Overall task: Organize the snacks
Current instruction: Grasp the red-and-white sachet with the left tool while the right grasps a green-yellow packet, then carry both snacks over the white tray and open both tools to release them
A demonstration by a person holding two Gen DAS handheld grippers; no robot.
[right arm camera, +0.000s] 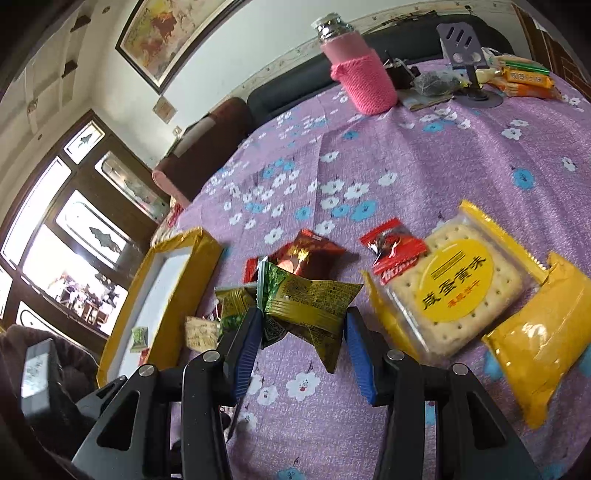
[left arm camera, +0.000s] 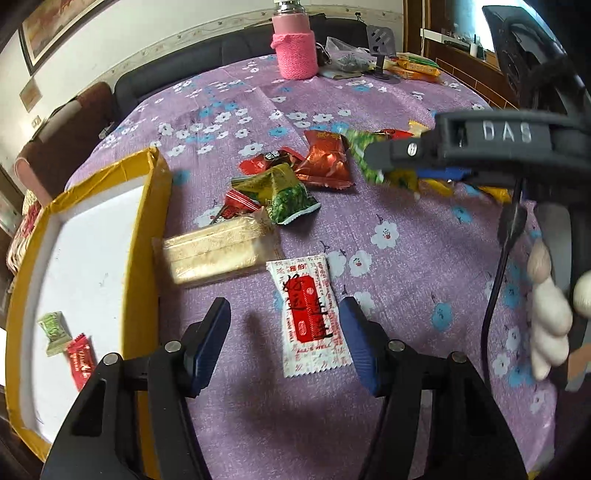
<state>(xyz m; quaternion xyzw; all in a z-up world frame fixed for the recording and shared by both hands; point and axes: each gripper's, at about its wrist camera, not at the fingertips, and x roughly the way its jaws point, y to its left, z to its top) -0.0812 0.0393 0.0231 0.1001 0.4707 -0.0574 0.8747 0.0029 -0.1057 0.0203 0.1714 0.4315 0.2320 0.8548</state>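
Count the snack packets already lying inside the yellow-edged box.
2. A small green packet lies on the white floor at the near end of the box, and a red packet lies just beside it, nearer the camera. The left jaws may hide more.

A pink knitted bottle (right arm camera: pixel 360 74) stood at the far end of the flowered purple tablecloth (right arm camera: pixel 424 155), beside a phone stand (right arm camera: pixel 467 55); a framed painting (right arm camera: pixel 166 33) hung behind a dark sofa (left arm camera: pixel 207 62)
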